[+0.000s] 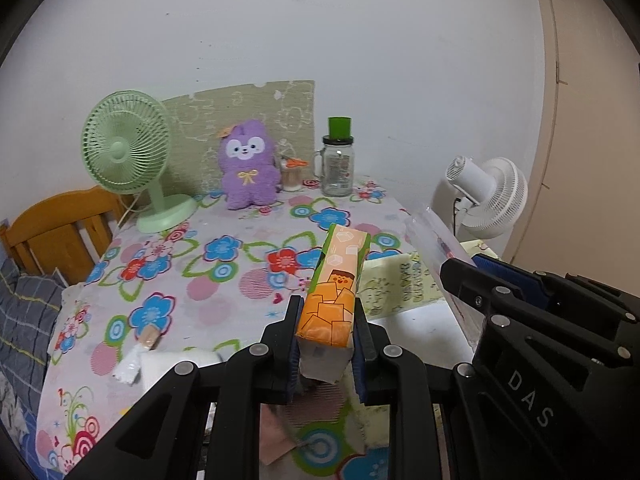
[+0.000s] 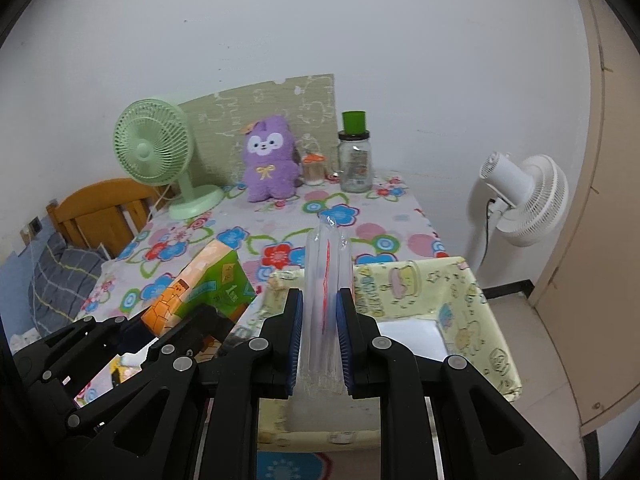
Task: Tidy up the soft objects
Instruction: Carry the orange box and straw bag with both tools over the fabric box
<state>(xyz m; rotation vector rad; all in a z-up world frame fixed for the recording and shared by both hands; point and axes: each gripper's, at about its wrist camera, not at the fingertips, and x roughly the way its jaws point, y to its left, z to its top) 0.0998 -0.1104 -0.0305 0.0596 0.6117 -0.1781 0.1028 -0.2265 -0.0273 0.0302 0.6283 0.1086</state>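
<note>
My left gripper (image 1: 325, 320) is shut on an orange and green tissue pack (image 1: 338, 288), held above the flowered table; the pack also shows in the right wrist view (image 2: 196, 288). My right gripper (image 2: 319, 312) is shut on a clear plastic pack (image 2: 326, 280) with red print, held above a pale yellow fabric storage box (image 2: 460, 304). That box shows in the left wrist view (image 1: 396, 284) to the right of the tissue pack. A purple plush toy (image 1: 249, 164) sits upright at the back of the table.
A green desk fan (image 1: 128, 152) stands at the back left. A glass jar with a green lid (image 1: 338, 160) and a small orange-topped jar (image 1: 292, 174) stand at the back. A white fan (image 2: 524, 200) stands right of the table. A wooden bed frame (image 1: 60, 232) is left.
</note>
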